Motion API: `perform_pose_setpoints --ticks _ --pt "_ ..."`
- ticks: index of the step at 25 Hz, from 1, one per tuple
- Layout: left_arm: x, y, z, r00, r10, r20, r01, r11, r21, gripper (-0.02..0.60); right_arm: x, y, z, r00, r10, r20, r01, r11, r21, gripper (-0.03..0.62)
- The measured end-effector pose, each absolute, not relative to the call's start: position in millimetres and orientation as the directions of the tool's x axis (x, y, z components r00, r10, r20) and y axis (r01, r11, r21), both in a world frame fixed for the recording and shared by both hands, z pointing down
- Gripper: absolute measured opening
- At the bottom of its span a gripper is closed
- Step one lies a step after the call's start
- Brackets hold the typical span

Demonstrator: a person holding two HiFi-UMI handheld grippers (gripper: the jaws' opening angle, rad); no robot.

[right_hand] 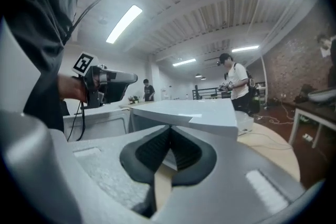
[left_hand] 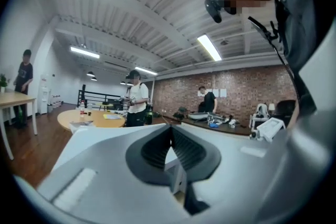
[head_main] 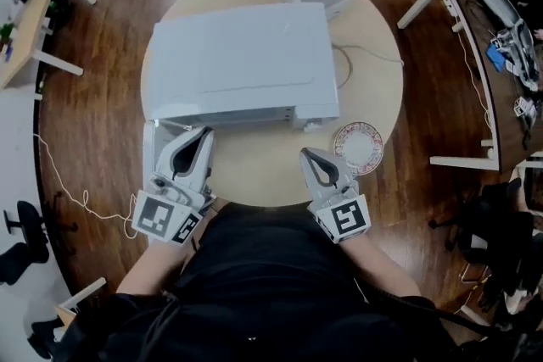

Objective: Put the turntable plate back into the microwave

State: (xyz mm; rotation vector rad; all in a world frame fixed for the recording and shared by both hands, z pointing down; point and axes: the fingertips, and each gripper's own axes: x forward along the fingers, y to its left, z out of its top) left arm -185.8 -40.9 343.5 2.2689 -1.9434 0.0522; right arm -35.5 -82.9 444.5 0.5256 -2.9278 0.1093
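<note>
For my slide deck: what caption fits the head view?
Both shut, the left hand-held gripper and right hand-held gripper face the white microwave; the patterned plate lies on the round table.

The left gripper and the right gripper were held side by side, close in front of the torso, one in each hand. Both were pointed forward and angled slightly inward towards each other. The jaws of each were pressed together, with nothing gripped between them.
</note>
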Motion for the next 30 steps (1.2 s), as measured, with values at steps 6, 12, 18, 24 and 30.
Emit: perform_pose_setpoints --ticks 6,12,18,24,30 --pt "-172.3 -63.7 349.5 0.298 -0.946 0.125 -0.954 -0.290 0.079 0.006 -17.1 -78.6 435.0 -0.878 -0.450 0.162 -0.457 0.890 -0.005 0.002" --pt "-175.3 -65.8 354.9 0.293 -0.954 0.059 -0.956 -0.293 0.011 0.006 3.4 -96.6 461.4 -0.841 -0.501 0.204 -0.522 0.851 -0.063 0.002" --pt "-165.9 -74.6 364.1 0.304 -0.949 0.080 -0.952 -0.306 -0.010 0.014 18.6 -103.1 466.6 -0.815 -0.538 0.215 -0.561 0.826 -0.062 0.009" --pt "-134.0 -99.5 368.2 0.370 -0.923 0.104 -0.928 -0.373 -0.005 0.152 61.0 -121.4 480.1 -0.744 -0.620 0.247 -0.657 0.746 -0.107 0.075" --pt "-93.9 -117.1 365.5 0.453 -0.885 0.107 -0.889 -0.457 -0.012 0.152 97.7 -123.3 482.5 -0.686 -0.686 0.243 -0.722 0.685 -0.104 0.080"
